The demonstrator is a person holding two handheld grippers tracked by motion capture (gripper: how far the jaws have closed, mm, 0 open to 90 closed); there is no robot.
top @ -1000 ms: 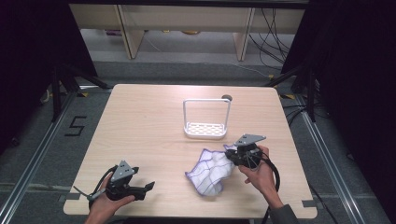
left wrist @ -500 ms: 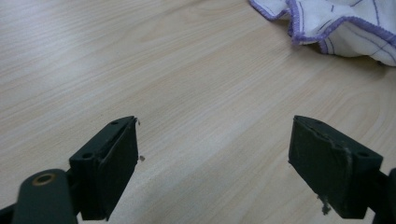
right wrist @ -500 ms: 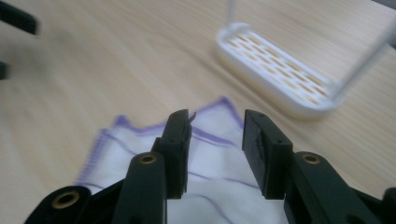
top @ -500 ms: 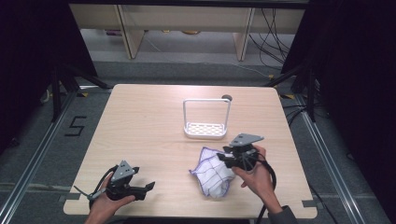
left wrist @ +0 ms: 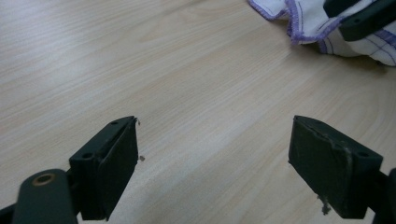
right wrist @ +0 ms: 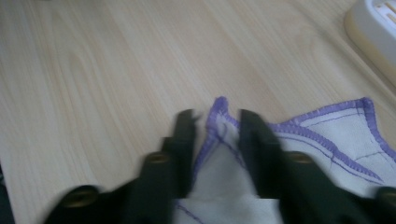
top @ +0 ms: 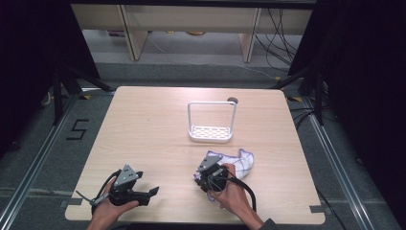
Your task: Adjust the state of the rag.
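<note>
The right gripper, its fingers just closing around a cloth corner near right on the counter, while the left gripper rests open.

In the right gripper view the right gripper is smeared by motion, so whether its pads press the cloth between them cannot be told. The cloth runs off that picture's right and bottom edges. The white rack is cut by the upper right corner.
</note>
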